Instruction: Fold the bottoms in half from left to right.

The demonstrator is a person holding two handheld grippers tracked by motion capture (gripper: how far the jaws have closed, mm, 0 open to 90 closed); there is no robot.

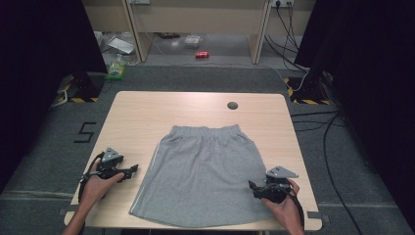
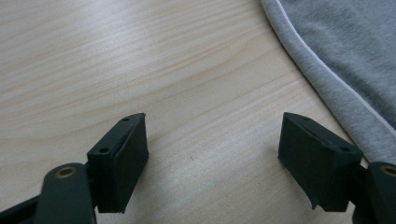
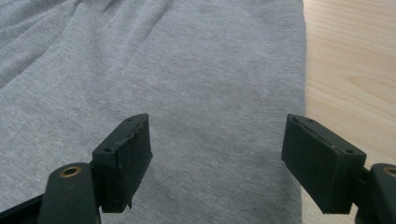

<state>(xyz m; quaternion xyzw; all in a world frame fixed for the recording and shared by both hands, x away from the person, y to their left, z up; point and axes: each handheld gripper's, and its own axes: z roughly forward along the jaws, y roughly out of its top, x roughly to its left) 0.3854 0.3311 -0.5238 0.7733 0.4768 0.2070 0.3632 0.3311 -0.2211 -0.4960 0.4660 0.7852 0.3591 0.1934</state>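
Here, L gripper [image 2: 212,154] agape over bare table [image 2: 140,70]; R gripper [image 3: 215,158] agape over skirt [image 3: 187,70].

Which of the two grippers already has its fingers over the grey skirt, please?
The right gripper: its open fingers hang over the skirt by its side edge. The left gripper is over bare table, beside the piped edge.

A light wooden table [image 1: 147,112] with a round dark grommet [image 1: 233,105] is set on grey carpet [image 1: 44,147]. Black curtains [image 1: 39,49] are hung at both sides. A pale desk [image 1: 195,19] is placed behind, with a red can [image 1: 202,54] and what may be a green packet [image 1: 116,71] left on the floor. Cables [image 1: 333,147] are trailed at the right.
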